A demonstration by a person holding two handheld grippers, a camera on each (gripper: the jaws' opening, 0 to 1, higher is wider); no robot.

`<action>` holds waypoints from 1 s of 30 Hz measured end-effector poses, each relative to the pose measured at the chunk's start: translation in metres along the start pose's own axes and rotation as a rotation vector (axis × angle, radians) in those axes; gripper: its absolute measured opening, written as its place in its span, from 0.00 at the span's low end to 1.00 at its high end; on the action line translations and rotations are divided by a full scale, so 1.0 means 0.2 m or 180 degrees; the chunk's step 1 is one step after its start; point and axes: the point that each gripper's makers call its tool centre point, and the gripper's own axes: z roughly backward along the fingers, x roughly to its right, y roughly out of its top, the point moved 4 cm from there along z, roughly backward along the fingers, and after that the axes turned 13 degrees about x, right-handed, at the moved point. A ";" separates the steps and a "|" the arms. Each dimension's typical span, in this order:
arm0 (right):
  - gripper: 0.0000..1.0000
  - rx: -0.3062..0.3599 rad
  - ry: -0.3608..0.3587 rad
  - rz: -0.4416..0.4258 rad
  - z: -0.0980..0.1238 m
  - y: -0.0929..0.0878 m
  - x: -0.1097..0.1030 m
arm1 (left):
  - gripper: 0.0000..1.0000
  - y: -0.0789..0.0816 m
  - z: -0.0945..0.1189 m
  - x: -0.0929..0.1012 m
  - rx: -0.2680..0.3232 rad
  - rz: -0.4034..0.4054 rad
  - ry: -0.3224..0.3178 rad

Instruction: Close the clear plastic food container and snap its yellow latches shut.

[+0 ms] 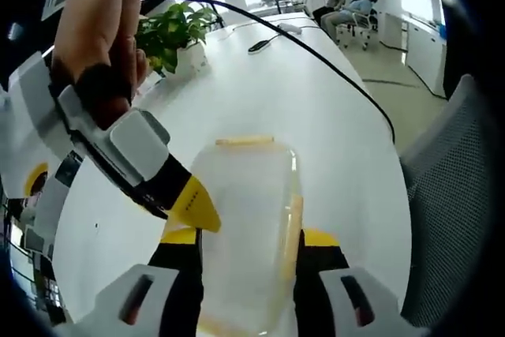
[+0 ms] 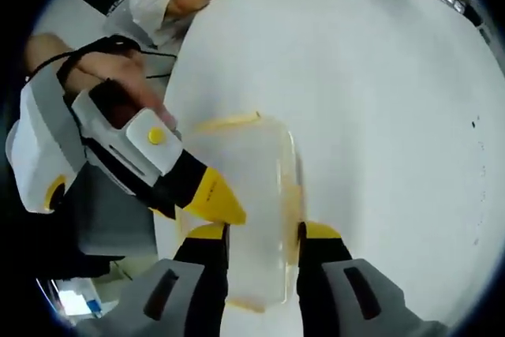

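Observation:
The clear plastic container (image 1: pixel 245 219) lies on the white table with its lid on. A yellow latch (image 1: pixel 245 141) runs along its far end and another (image 1: pixel 293 222) along its right side. My left gripper (image 1: pixel 248 262) has its jaws against the container's two long sides at the near end. The right gripper's yellow fingertip (image 1: pixel 196 207), held by a hand, touches the container's left rim. In the right gripper view my right gripper (image 2: pixel 262 254) also straddles the container (image 2: pixel 248 195), and the left gripper's fingertip (image 2: pixel 217 199) rests on its left edge.
A potted plant (image 1: pixel 175 33) stands at the table's far left, with a black cable (image 1: pixel 331 69) trailing across the white table (image 1: pixel 316 132). A grey mesh chair (image 1: pixel 454 195) is at the right edge. People sit in the far background.

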 end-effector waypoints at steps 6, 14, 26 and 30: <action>0.31 -0.0033 -0.0001 -0.0018 0.01 0.00 -0.01 | 0.41 0.00 0.00 -0.01 0.0041 0.0011 -0.0011; 0.32 0.0033 -0.0053 0.0011 0.02 0.00 -0.02 | 0.42 0.00 0.00 -0.01 -0.0024 -0.0028 -0.0010; 0.32 0.0186 -0.0141 0.0112 0.04 -0.01 -0.03 | 0.43 0.00 0.00 -0.02 -0.0125 -0.0164 -0.0101; 0.32 0.0275 -0.0200 0.0229 0.05 -0.01 -0.04 | 0.44 0.01 0.01 -0.03 -0.0251 -0.0298 -0.0330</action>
